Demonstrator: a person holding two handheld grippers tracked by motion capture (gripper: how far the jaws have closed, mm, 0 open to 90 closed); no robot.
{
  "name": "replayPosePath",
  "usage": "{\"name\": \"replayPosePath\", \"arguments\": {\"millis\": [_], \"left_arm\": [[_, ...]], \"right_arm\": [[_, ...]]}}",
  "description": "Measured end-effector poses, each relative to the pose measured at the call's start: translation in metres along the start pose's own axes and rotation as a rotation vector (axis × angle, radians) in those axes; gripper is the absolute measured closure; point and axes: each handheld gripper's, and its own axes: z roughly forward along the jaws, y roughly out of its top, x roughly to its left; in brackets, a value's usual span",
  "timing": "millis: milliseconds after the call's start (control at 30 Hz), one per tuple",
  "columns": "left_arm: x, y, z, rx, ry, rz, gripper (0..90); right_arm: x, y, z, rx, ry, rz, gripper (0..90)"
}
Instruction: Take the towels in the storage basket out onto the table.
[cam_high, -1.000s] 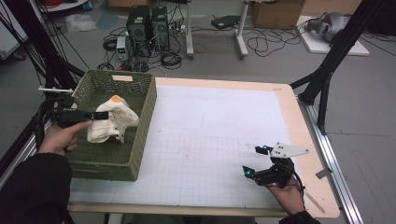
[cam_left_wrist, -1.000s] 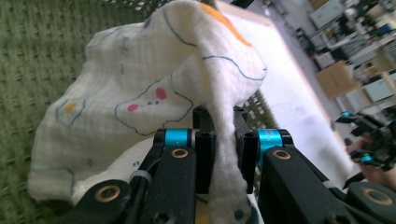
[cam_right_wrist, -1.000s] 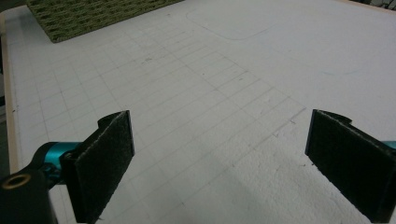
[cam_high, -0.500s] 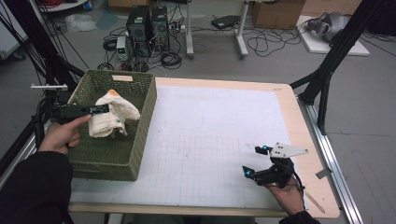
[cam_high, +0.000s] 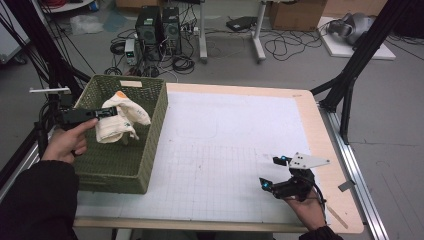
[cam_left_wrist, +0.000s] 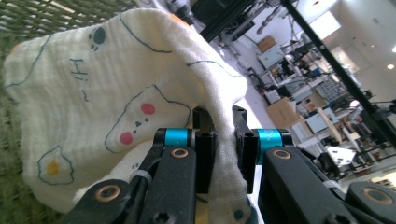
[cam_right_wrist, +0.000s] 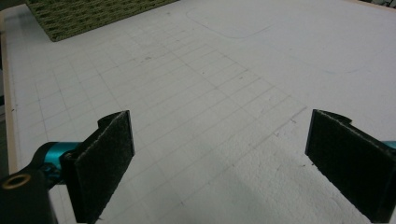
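From the high view, my left gripper (cam_high: 107, 112) reaches in level from the left over the green basket (cam_high: 150, 150), which sits on the left part of the table (cam_high: 320, 130). Its jaws are pinched on a pale cloth (cam_high: 122, 122) that hangs bunched below them, above the basket's floor and inside its walls. An orange patch shows at the cloth's top edge. My left hand (cam_high: 65, 142) grips the handle just outside the basket's left wall. My right gripper (cam_high: 272, 172) rests low near the table's front right corner, on the white gridded mat (cam_high: 225, 140), well apart from the basket. Its jaws stand spread, with nothing between them. My right hand (cam_high: 307, 207) holds it from behind.

In the left gripper view, the two black jaws are pressed on a fold of the cloth (cam_left_wrist: 116, 102), which runs down between them and billows up and to the left. The cloth is cream with printed cat faces, a fried egg and the word "Hi". Green basket weave (cam_left_wrist: 18, 18) shows behind it, at the top left.

In the right gripper view, my jaws stand wide apart over the bare mat (cam_right_wrist: 210, 93), with empty air between the pads. A corner of the basket (cam_right_wrist: 93, 14) lies far off at the top left.
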Motion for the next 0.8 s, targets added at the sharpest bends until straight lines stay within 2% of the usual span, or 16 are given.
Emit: {"name": "replayPosePath", "arguments": {"millis": [533, 800], "left_arm": [[-0.016, 0.006, 0.020, 0.000, -0.064, 0.010, 82.3], [-0.028, 0.010, 0.035, 0.013, -0.100, 0.030, 82.3]], "right_arm": [[0.000, 0.000, 0.000, -0.004, 0.003, -0.007, 7.0], [0.000, 0.001, 0.000, -0.004, 0.005, -0.003, 7.0]]}}
